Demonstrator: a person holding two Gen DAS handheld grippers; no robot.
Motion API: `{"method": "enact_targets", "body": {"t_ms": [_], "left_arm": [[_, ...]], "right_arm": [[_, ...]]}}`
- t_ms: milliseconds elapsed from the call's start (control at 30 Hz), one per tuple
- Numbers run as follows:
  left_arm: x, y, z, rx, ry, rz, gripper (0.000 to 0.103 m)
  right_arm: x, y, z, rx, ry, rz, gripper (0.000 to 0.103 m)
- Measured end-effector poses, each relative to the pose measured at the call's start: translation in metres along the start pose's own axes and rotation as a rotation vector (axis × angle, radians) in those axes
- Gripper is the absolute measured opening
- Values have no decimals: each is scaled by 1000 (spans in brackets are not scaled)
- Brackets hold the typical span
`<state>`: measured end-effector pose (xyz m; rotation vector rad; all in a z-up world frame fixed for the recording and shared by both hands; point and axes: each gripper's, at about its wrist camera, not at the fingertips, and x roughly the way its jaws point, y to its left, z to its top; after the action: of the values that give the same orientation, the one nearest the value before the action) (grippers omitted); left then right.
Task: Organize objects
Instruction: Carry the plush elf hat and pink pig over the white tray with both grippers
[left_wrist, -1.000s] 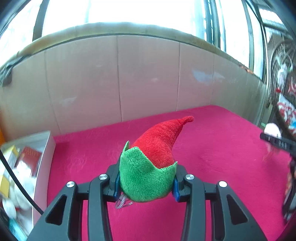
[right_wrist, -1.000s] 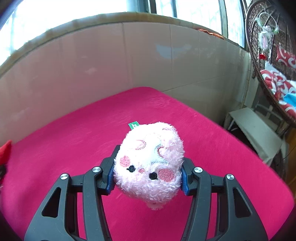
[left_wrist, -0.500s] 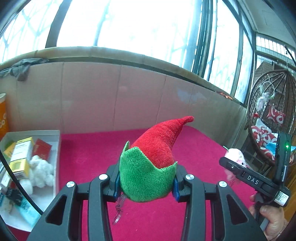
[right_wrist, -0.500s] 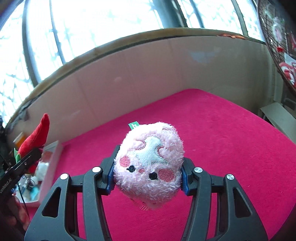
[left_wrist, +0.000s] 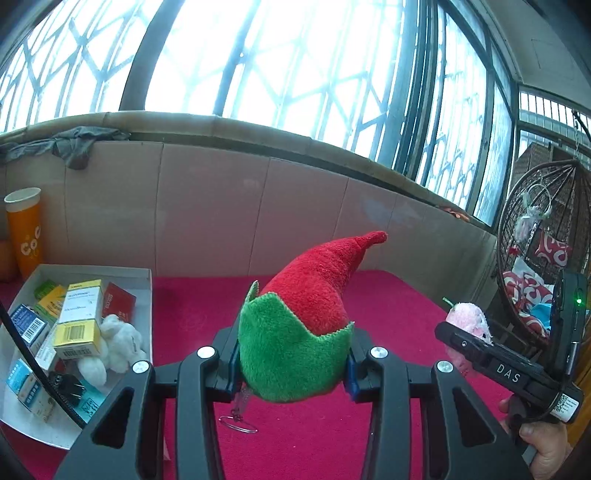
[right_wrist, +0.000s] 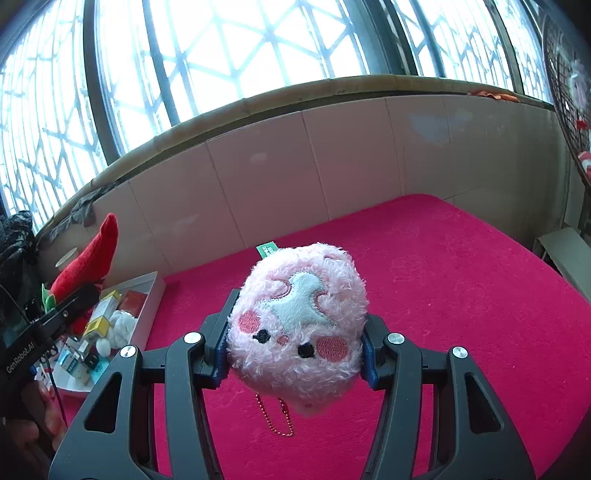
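Step in hand: both toys are lifted clear of the red cloth (right_wrist: 461, 295) and carried in the air; judging by the tray already holding loose things, this looks like the carry toward it, with neither toy put down yet.
Next move: probably swing each toy over the tray and lower it into a free patch before letting go; the right one has the longer way to travel, since the tray lies off to the left of both grippers.
Tray (left_wrist: 147, 291): a shallow white box on the cloth by the back wall, near its left end. It holds several small cartons, yellow, white, red and blue, a white fluffy toy (left_wrist: 118, 343), and what may be a dark plug or clip near the front, too small to tell.
Elf hat (left_wrist: 306, 317): red cone with a green zigzag brim and a key ring hanging below; squeezed between the jaws of the left gripper (left_wrist: 291, 365), which are closed on its brim.
Pink plush (right_wrist: 299, 325): round, with an embroidered face, a green tag and a bead chain; the right gripper (right_wrist: 295, 354) has its jaws pressed into both its sides.
Orange cup (left_wrist: 24, 229): stands against the wall behind the tray, outside it.
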<state>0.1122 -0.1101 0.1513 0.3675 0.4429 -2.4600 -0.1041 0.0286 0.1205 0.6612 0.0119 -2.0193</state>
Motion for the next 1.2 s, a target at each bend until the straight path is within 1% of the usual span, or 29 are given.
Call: {"method": "enact_targets", "body": {"t_ms": [333, 467, 867, 1200], "left_arm": [[-19, 26, 6, -30, -38, 38, 41], [-25, 36, 7, -39, -50, 57, 41], [-43, 58, 10, -63, -83, 81, 41], [-56, 88, 11, -114, -106, 124, 41]], "right_arm": [[-3, 35, -2, -43, 20, 50, 54], [-3, 47, -2, -55, 23, 59, 54], [-1, 76, -2, -94, 42, 80, 54], [5, 108, -3, -136, 61, 117, 54]]}}
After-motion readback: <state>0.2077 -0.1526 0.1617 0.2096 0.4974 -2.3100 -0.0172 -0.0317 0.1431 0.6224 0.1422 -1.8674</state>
